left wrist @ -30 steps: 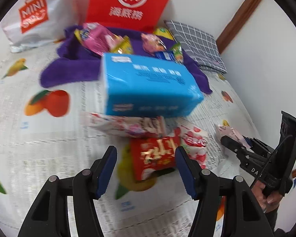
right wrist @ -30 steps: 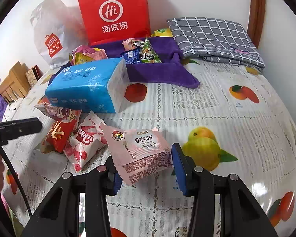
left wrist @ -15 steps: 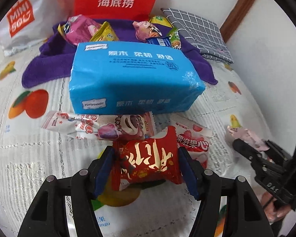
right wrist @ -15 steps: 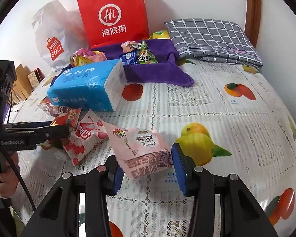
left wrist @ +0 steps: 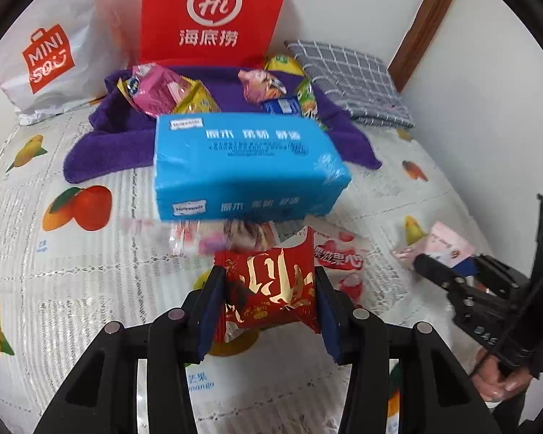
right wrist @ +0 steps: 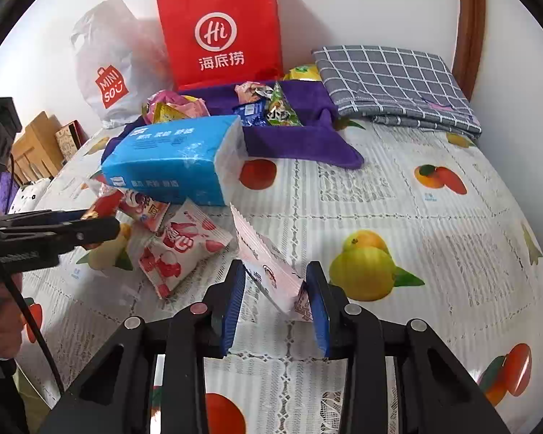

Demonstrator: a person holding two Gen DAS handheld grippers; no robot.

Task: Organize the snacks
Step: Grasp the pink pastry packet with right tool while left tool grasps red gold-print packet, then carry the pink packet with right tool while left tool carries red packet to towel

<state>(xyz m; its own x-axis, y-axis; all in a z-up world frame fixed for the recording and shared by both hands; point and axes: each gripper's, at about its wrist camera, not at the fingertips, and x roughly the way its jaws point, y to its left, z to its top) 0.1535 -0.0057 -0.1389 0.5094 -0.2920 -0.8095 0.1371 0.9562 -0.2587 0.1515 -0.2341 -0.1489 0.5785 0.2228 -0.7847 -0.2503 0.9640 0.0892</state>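
Left to right across the fruit-print counter [right wrist: 398, 188].

Far left, back: white Miniso bag [right wrist: 108, 72] against the wall. Beside it, upright red bag [right wrist: 221, 36]. In front of both, purple towel [right wrist: 300, 141] carrying a heap of small snacks [right wrist: 264, 108]. Right of the towel, folded grey checked cloth [right wrist: 398, 79].

Blue tissue pack [left wrist: 242, 170] lies in front of the towel, near edge over a blurred wrapper.

Left gripper [left wrist: 268, 311]: jaws narrowed onto a red packet [left wrist: 271, 289] with gold lettering, pads pressing both its sides. Packet sits just in front of the tissue pack; cannot tell whether it clears the counter.

Just right of it, a white-and-red snack pack [right wrist: 181, 246] lies flat on the counter, touching neither gripper.

Right gripper [right wrist: 277, 303]: jaws holding a pink packet [right wrist: 268, 264] by its lower end; packet tilted, upper edge leaning toward the tissue pack. From the left wrist view the same pink packet [left wrist: 449, 246] shows at far right, at the gripper's tip.
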